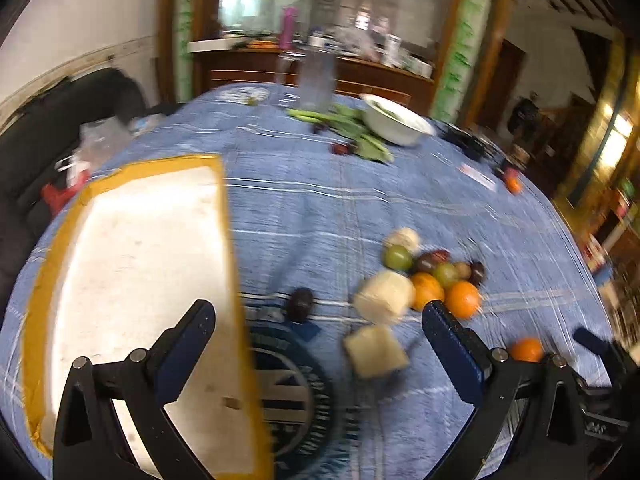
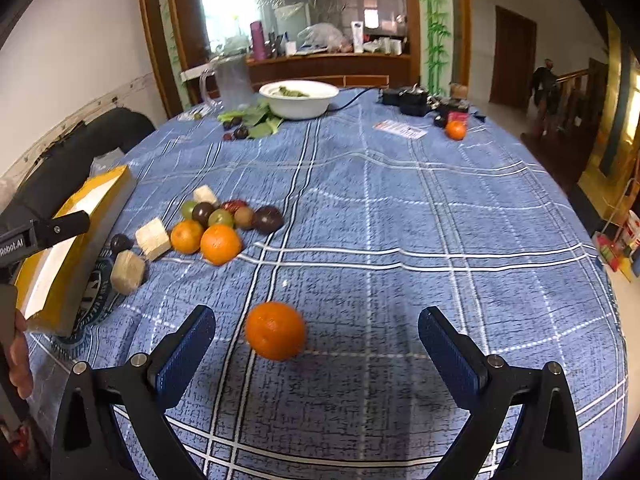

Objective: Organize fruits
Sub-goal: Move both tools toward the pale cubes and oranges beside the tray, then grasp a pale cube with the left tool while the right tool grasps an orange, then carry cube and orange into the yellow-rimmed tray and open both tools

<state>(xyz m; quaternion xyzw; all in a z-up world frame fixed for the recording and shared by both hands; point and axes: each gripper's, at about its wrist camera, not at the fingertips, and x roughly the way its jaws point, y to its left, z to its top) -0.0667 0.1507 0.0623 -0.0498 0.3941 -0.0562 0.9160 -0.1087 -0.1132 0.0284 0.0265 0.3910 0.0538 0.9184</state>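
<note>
Both claws spread over the fruit table

Low in the right wrist view, the right gripper (image 2: 316, 330) is spread wide with a loose orange (image 2: 275, 336) between its fingers on the blue plaid tablecloth (image 2: 400, 220). The left gripper (image 1: 318, 322) is spread too and holds nothing. Above, left of centre, lies the fruit pile (image 2: 224, 226); a yellow-rimmed box (image 2: 76, 240) sits at left, a white bowl (image 2: 298, 98) at top.

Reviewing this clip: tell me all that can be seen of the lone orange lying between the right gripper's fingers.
The orange is round with bright, glossy, dimpled peel, whole and unpeeled. It rests on the blue plaid tablecloth, apart from the fruit pile. It sits within the wide-open right gripper, nearer the left finger, and neither pad touches it. Its edges look slightly blurred. The left wrist view shows it partly hidden behind a gripper finger.
</note>
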